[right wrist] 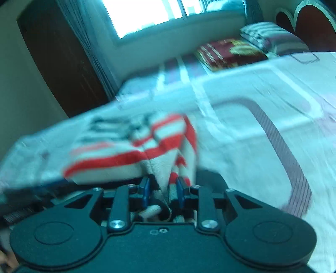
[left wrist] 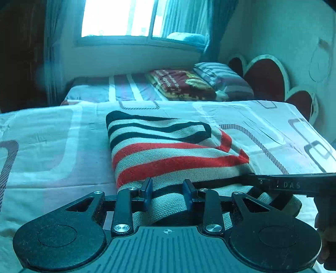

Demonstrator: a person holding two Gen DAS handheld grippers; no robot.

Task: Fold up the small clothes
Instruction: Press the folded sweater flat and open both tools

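From my left wrist, my left tongs [left wrist: 168, 194] sit low over the near edge of the bed [left wrist: 52, 147], their blue pads narrowly apart with a band of the striped sweater [left wrist: 168, 151] between them; the pads appear to press on the knit. The sweater lies folded in the middle of the bed, its black stripes toward the far edge and its red stripes nearer me. My right tongs [left wrist: 294, 184] reach in from the right edge of this view and touch the sweater's near right corner. A red patterned blanket [left wrist: 180, 84] and a striped pillow [left wrist: 222, 77] lie on a second bed under the window [left wrist: 117, 16].

From my right wrist the picture is blurred. My right tongs [right wrist: 162, 190] are nearly closed on a bunched fold of the sweater [right wrist: 130, 155], which rises from the pads. My left tongs [right wrist: 31, 193] show dimly at the left edge. The bedsheet [right wrist: 252, 130] spreads to the right.
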